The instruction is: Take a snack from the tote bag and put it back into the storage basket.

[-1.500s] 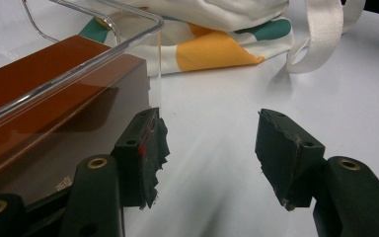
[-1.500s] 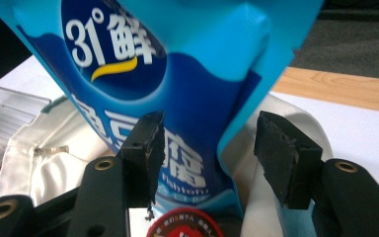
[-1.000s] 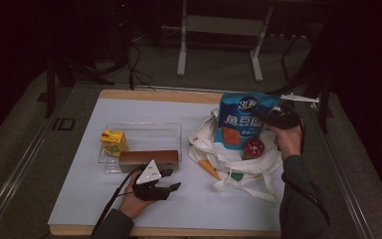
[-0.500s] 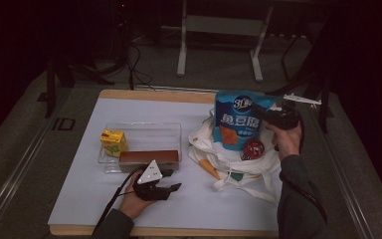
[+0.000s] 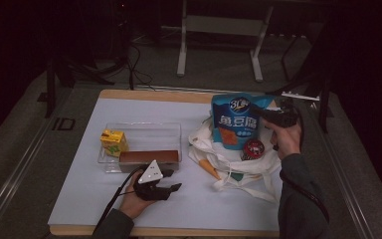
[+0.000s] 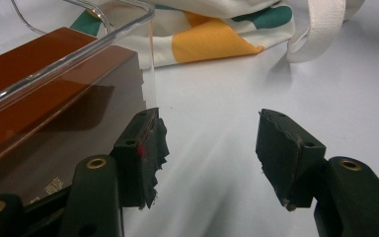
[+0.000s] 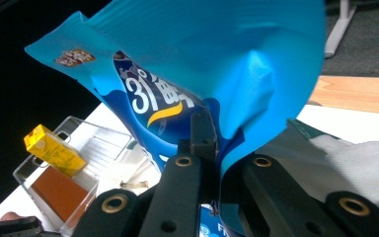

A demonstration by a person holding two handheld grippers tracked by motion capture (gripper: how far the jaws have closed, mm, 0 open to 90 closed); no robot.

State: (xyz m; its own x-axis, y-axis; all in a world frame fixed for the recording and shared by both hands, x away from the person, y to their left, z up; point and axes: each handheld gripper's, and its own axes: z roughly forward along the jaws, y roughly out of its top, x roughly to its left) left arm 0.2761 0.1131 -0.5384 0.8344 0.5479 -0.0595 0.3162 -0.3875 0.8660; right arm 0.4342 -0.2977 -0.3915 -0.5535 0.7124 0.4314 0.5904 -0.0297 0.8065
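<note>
A blue snack pouch (image 5: 236,124) stands upright over the white tote bag (image 5: 229,172) at the table's right. My right gripper (image 5: 267,113) has just closed its jaws on the pouch's right edge. In the right gripper view the pouch (image 7: 217,64) is pinched flat between the jaws of this gripper (image 7: 217,143). My left gripper (image 5: 173,180) rests near the front edge, open and empty. In the left gripper view that gripper (image 6: 207,148) has its left jaw beside the brown box (image 6: 39,98).
A clear tray (image 5: 144,130) left of centre holds a yellow juice box (image 5: 113,141) and the brown box (image 5: 148,157). A red round can (image 5: 252,148) lies on the tote bag. Bare white table lies in front of the tray and at the left.
The blue pouch has straightened up and shifted slightly left at the right gripper. The left gripper has stayed where it was.
</note>
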